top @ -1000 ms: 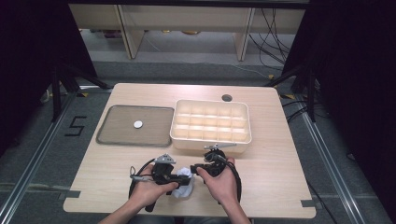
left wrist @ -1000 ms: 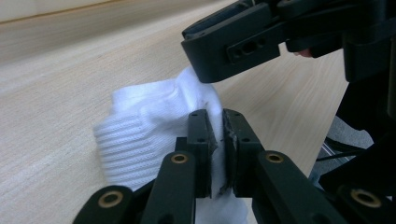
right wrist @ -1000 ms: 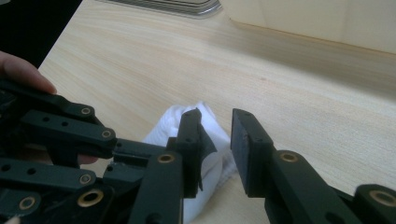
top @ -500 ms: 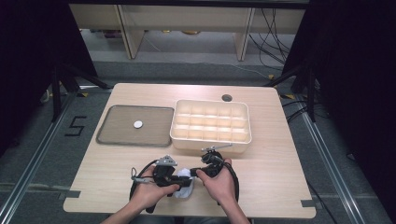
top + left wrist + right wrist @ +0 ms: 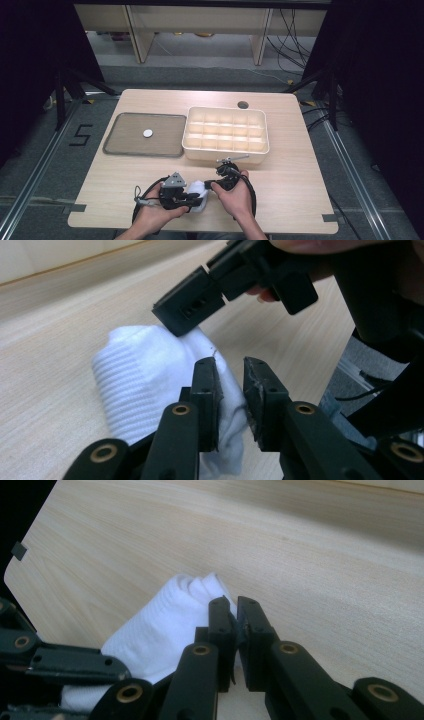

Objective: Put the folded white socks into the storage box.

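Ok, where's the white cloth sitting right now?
In the high view the white cloth lies on the table near its front edge, between the left gripper and right gripper, in front of the compartment box.

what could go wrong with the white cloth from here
The right tool pinches only a thin edge of the white cloth, so it may slip free. The left tool, whose jaws have just been opening, has a gap showing and may lose its hold. The cloth sits near the table front edge and could drop.
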### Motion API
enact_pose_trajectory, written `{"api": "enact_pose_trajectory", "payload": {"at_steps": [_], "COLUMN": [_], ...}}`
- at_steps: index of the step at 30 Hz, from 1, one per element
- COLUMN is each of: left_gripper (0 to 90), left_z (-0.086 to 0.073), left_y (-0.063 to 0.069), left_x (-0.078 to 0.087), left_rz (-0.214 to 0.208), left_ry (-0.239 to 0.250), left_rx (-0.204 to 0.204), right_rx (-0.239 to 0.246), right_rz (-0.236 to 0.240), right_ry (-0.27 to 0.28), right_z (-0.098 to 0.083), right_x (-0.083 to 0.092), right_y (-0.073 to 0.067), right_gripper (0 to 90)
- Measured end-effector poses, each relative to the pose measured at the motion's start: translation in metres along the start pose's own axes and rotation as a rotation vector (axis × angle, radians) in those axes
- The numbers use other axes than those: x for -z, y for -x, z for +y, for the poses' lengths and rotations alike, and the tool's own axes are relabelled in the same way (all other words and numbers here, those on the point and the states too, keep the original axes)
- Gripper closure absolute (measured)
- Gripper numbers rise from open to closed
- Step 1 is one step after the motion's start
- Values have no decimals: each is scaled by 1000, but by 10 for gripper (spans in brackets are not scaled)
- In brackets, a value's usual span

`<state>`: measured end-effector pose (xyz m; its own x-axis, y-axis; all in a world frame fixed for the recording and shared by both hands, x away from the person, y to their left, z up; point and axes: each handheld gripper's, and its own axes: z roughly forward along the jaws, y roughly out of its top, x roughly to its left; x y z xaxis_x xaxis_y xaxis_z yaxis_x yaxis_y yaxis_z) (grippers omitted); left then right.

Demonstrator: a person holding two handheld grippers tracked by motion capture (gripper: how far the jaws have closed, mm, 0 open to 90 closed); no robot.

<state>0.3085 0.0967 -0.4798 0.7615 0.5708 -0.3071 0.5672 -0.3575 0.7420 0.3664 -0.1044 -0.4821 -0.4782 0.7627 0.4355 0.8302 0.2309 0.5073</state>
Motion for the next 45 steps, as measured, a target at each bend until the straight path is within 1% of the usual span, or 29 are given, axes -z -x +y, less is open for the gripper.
{"api": "enact_pose_trajectory", "payload": {"at_steps": [1,2,5,7,8,9,11,12,13,14,15,16,18,19,20,21,24,25,27,28,30,32,34,36,37,38,41,42,45], "left_gripper": [762,769,786,792,794,795,801,804,806,809,811,813,814,814,814,814,809,805,797,794,786,783,792,812,821,828,842,847,855], "left_z": [-1,-2,-4,-4,-4,-4,-4,-4,-4,-5,-5,-5,-5,-5,-6,-6,-4,-4,-2,-1,0,0,-2,-4,-5,-6,-7,-8,-9], "left_y": [1,2,3,4,3,3,2,1,1,1,1,1,0,0,0,1,2,3,2,3,4,5,5,3,2,1,0,0,-1], "left_x": [0,-2,-4,-6,-7,-8,-9,-11,-11,-12,-12,-13,-14,-15,-15,-15,-13,-11,-7,-4,-1,1,1,-1,-3,-4,-6,-7,-9], "left_rz": [2,-2,-2,-12,-14,-21,-22,-38,-26,-34,-41,-31,-42,-49,-47,-44,-41,-36,-45,-48,-67,-85,-96,-98,-110,-107,-111,-103,-107], "left_ry": [-11,-8,-29,-34,-35,-41,-50,-50,-53,-59,-63,-64,-75,-73,-77,-78,-70,-65,-50,-49,-45,-55,-64,-81,-88,-90,-101,-104,-119], "left_rx": [-14,-11,-20,-8,-7,4,17,16,14,28,14,15,17,20,15,9,5,17,20,17,30,35,41,49,60,65,68,68,71], "right_rx": [0,0,5,-4,5,-17,-11,-12,-6,-7,-7,8,5,17,-12,1,1,1,3,20,9,23,1,7,7,15,10,4,13], "right_rz": [0,-2,-2,-8,-11,-16,-13,-16,-16,-21,-26,-20,-23,-24,-25,-31,-22,-26,-31,-26,-22,-30,-31,-31,-19,-29,-21,-19,-33], "right_ry": [0,-1,-2,-10,-6,-18,-21,-22,-21,-20,-17,-12,-15,-10,-22,-17,-20,-18,-15,-4,-11,-1,-10,-2,-2,-3,-3,-4,-2], "right_z": [0,0,0,-1,-1,-1,-1,-1,-1,-1,-1,-1,-1,-1,-2,-2,-2,-2,-2,-2,-1,-1,-1,-2,-2,-2,-2,-2,-2], "right_x": [0,-1,-1,-1,-2,-1,-3,-3,-3,-3,-3,-4,-4,-4,-4,-4,-5,-5,-4,-4,-4,-3,-3,-4,-4,-4,-4,-4,-4], "right_y": [0,0,0,-1,0,-1,0,0,0,0,0,1,1,1,-1,1,2,2,1,1,-1,-1,-2,-1,-1,-1,-1,-1,-1], "right_gripper": [860,860,860,860,860,860,860,860,860,860,860,860,861,861,861,861,861,862,862,861,861,860,860,859,860,860,860,860,859]}}
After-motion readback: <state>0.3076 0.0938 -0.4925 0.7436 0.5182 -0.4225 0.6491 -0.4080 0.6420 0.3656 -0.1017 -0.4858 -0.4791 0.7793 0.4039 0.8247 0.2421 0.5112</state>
